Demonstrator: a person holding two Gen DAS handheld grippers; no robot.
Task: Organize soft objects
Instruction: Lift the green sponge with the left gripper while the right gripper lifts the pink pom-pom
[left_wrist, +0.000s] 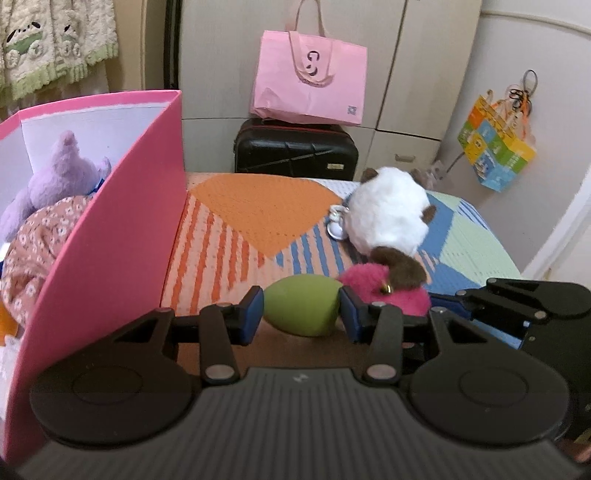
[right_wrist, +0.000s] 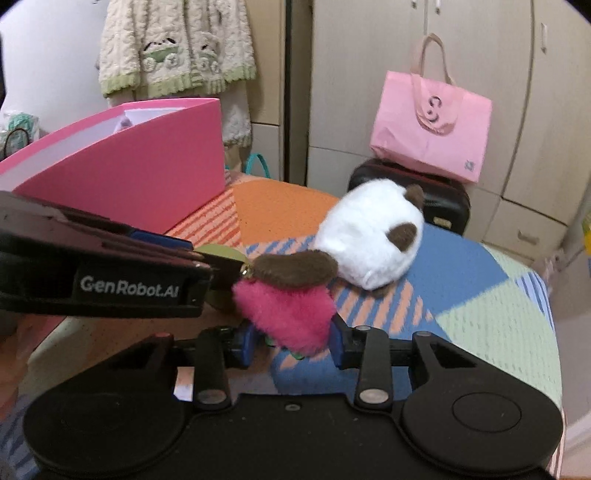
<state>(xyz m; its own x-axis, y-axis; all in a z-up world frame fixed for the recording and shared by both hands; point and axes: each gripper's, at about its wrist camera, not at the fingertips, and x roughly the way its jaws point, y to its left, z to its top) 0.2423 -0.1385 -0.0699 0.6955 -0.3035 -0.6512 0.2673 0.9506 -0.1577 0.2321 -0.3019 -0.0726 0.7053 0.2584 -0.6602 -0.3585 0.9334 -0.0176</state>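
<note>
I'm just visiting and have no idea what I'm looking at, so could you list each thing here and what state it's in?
Left gripper: jaws around the green egg-shaped toy, which rests on the mat.
Right gripper: jaws around the pink fluffy toy.
White plush: lying on the mat, its brown tail over the pink toy.
Pink box: open-topped, already holding a purple plush.
Pink tote bag: upright on a closed black suitcase.

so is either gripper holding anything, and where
Cannot be told: the left gripper brackets the green egg at its sides, the right gripper the pink plush, fingers near but contact unclear.
</note>
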